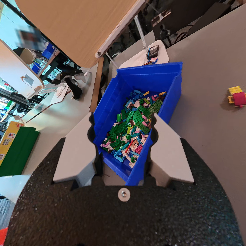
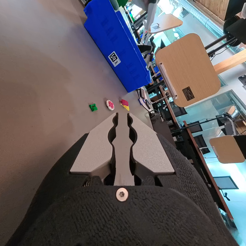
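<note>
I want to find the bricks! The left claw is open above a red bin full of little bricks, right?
Almost. The bin is blue, not red, as the left wrist view shows. The left claw is indeed open above it, and little bricks fill it.

A wooden-backed chair (image 2: 189,69) stands just past the grey table (image 2: 40,79), a dark battery pack (image 1: 153,51) lies on a white seat, and a green box (image 1: 17,150) sits nearby.

I see my left gripper (image 1: 122,117) spread wide over the blue bin (image 1: 149,75) of mixed bricks (image 1: 133,130); my right gripper (image 2: 122,114), fingers narrowly parted and empty, is nearest the red-and-yellow brick piece (image 2: 124,104).
</note>
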Demonstrator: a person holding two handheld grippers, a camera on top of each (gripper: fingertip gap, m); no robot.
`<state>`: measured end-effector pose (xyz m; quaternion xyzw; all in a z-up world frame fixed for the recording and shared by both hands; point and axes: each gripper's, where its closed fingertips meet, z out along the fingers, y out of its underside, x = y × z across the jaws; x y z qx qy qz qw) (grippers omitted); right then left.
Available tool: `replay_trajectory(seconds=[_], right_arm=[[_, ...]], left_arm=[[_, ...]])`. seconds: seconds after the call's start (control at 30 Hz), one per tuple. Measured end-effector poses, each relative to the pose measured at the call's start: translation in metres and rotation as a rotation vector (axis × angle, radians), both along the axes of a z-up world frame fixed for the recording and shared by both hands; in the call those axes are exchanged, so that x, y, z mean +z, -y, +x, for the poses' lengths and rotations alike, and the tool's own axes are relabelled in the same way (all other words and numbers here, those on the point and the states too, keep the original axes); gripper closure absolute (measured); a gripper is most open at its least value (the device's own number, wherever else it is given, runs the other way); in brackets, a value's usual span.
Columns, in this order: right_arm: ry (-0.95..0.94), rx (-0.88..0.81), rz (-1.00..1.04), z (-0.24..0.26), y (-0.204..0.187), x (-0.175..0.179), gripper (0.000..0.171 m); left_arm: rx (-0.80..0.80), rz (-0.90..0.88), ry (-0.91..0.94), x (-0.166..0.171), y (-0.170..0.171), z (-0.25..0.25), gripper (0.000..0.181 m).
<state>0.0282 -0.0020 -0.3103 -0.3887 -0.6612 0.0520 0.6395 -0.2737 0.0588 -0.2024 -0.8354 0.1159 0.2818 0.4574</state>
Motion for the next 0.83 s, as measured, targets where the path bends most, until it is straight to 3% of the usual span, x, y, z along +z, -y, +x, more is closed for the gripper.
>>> replay_trajectory(seconds=[0.03, 0.7, 0.83], right_arm=[[0.001, -0.001, -0.001, 0.0, 0.0, 0.0, 0.159], [0.002, 0.023, -0.041, 0.0, 0.006, -0.002, 0.16], [0.005, 0.028, -0.101, 0.001, 0.005, -0.003, 0.162]], left_arm=[[-0.011, 0.002, -0.001, 0.001, 0.002, 0.005, 0.099], [-0.145, 0.011, -0.131, 0.004, 0.058, 0.132, 0.098], [-0.198, -0.038, -0.07, -0.015, 0.059, 0.146, 0.099]])
